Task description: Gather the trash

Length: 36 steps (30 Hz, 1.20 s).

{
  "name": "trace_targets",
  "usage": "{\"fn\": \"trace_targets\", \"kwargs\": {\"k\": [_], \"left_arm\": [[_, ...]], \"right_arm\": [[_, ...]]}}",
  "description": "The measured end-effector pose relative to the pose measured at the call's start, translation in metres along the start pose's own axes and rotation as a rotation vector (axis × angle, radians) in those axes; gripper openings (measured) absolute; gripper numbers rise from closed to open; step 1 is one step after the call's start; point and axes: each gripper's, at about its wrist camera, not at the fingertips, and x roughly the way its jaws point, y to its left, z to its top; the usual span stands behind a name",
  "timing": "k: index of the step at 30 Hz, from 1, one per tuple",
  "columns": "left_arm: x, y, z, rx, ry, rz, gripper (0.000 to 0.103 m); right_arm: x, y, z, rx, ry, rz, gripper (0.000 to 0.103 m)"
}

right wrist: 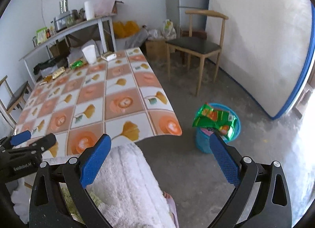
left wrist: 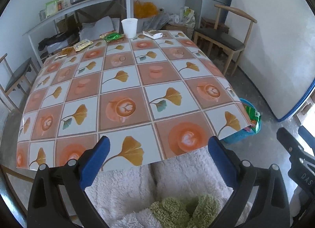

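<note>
Both hand-held grippers, left (left wrist: 158, 145) and right (right wrist: 158, 143), spread, empty; worktop (left wrist: 137, 82) bare to far edge; bin (right wrist: 217, 127) at 2 o'clock on open floor (right wrist: 246, 98).

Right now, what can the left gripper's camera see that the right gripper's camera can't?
Only the left camera shows the green fluffy slippers. Only the right camera shows the whole blue bin on the floor, with green wrappers sticking out, plus a bare foot. Both show the table, white cup, wrappers at its far edge, and the wooden chair.

Orange ginkgo-check tablecloth (left wrist: 126, 82), blue bin (right wrist: 202, 141), green wrappers (right wrist: 214, 119)
</note>
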Motion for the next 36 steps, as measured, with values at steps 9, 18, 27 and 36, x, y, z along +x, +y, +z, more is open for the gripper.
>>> {"fn": "trace_targets", "kwargs": {"k": [9,18,27,36], "left_arm": [[0.005,0.004,0.005,-0.033,0.001,0.026,0.097],[0.005,0.003,0.008,-0.032,-0.010,0.057,0.097],[-0.001,0.003,0.010,-0.032,-0.030,0.100,0.097],[-0.009,0.010,0.011,-0.033,-0.052,0.129,0.097]], "right_arm": [[-0.001,-0.004,0.001,-0.009,0.029,-0.035,0.096],[-0.008,-0.028,0.002,0.027,0.029,-0.094,0.096],[-0.013,-0.034,0.006,0.037,0.018,-0.089,0.096],[-0.014,-0.025,0.009,0.015,0.014,-0.070,0.096]]}}
